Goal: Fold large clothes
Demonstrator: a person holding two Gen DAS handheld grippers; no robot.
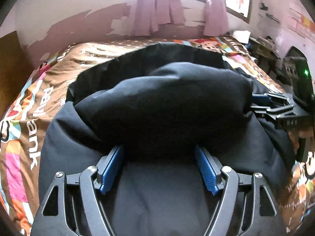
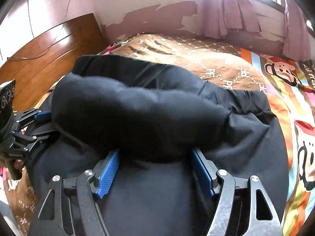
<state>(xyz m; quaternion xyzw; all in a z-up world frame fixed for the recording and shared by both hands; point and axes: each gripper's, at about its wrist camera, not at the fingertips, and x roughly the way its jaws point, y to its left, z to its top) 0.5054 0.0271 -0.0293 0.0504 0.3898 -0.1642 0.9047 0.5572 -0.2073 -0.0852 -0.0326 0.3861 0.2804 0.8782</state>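
A large black garment (image 1: pixel 167 106) lies on the bed, with a thick folded bulge of cloth across its middle; it also fills the right wrist view (image 2: pixel 141 110). My left gripper (image 1: pixel 159 149) stands wide open, its blue pads (image 1: pixel 111 167) on either side of the bulge's near edge, tips hidden under the cloth. My right gripper (image 2: pixel 155 151) is also wide open around the bulge, its blue pads (image 2: pixel 108 173) apart. Each gripper shows in the other's view: the right one at the garment's right side (image 1: pixel 261 104), the left one at its left side (image 2: pixel 42 118).
The bed has a brown and multicoloured cartoon cover (image 1: pixel 27 129), also seen in the right wrist view (image 2: pixel 216 64). A wooden headboard (image 2: pixel 49 49) stands at the left. Pink curtains (image 1: pixel 157 9) and a peeling wall lie beyond. Clutter sits at the far right (image 1: pixel 261 43).
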